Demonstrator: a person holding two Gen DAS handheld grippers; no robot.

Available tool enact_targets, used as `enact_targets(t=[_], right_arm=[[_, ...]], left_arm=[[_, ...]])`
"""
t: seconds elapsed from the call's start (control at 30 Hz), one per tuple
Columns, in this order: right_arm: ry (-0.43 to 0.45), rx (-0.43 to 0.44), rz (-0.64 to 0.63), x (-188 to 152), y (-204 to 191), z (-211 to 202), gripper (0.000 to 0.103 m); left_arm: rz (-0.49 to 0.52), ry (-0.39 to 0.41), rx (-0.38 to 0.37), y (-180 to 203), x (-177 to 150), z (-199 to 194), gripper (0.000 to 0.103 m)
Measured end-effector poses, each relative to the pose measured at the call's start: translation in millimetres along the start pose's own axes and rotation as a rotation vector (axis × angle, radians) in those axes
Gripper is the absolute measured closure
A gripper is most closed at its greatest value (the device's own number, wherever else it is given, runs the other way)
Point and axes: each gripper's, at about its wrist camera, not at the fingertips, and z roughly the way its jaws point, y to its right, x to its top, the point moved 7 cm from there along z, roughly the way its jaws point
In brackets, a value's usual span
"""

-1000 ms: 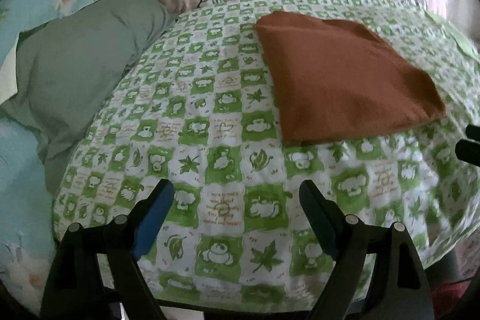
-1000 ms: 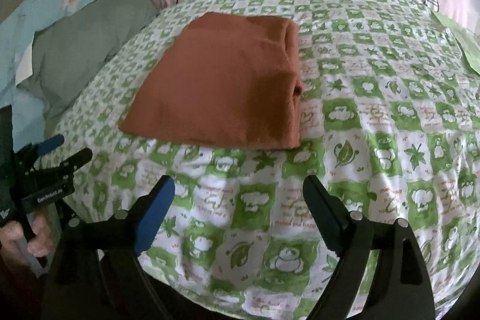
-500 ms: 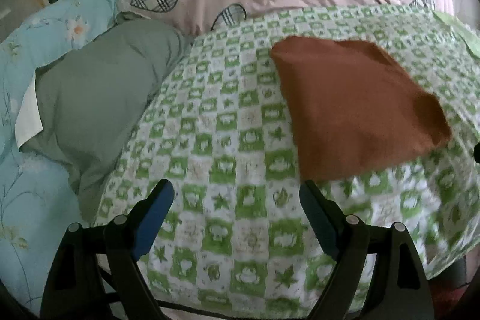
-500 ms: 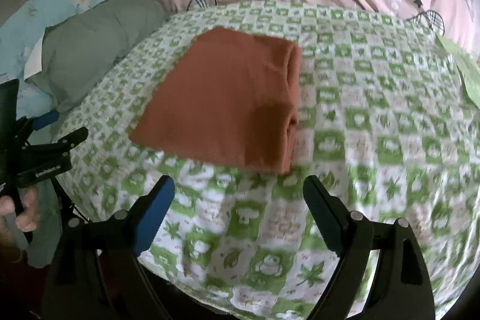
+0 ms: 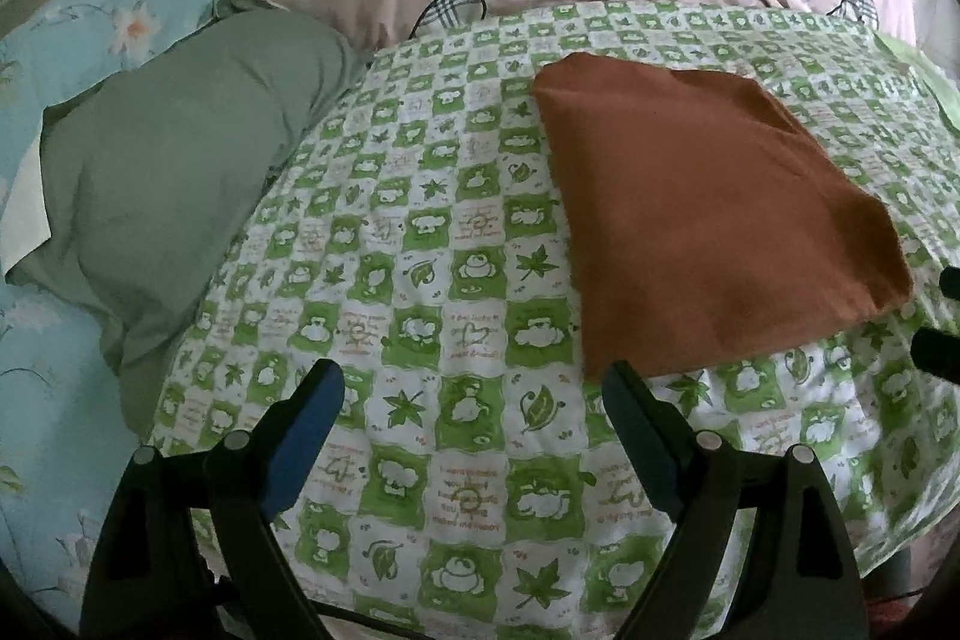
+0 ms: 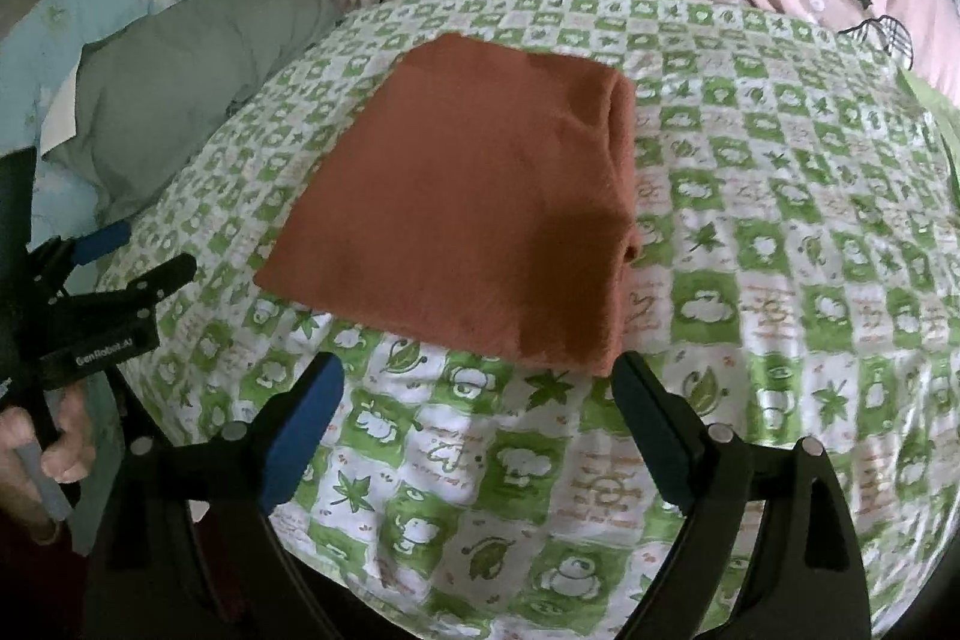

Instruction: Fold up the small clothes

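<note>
Right wrist view: nearest, the right gripper spread wide and empty — the left gripper likewise — above a folded rust-brown garment lying flat on the green-checked cloth; judged finished, so withdraw cleanly without snagging it.

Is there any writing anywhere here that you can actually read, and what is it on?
"GenRobot.AI": white lettering on the black body of the left gripper, seen in the right wrist view.
Orange script in the white squares of the green checked sheet: too small and blurred to read.
The folded rust-brown cloth carries no writing.
</note>
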Motion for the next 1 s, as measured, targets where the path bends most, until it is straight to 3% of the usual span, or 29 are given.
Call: enact_targets(t=[0.6,1.0], right_arm=[[0.010,-0.008,-0.014,35.3,7.1,6.6,0.012],[-0.017,-0.007,-0.017,31.2,5.7,17.2,0.012]], left_arm=[[-0.062,-0.022,-0.077,5.2,20.5,13.4,0.015],[-0.051,-0.018,-0.071,6.3,22.0,13.7,0.015]])
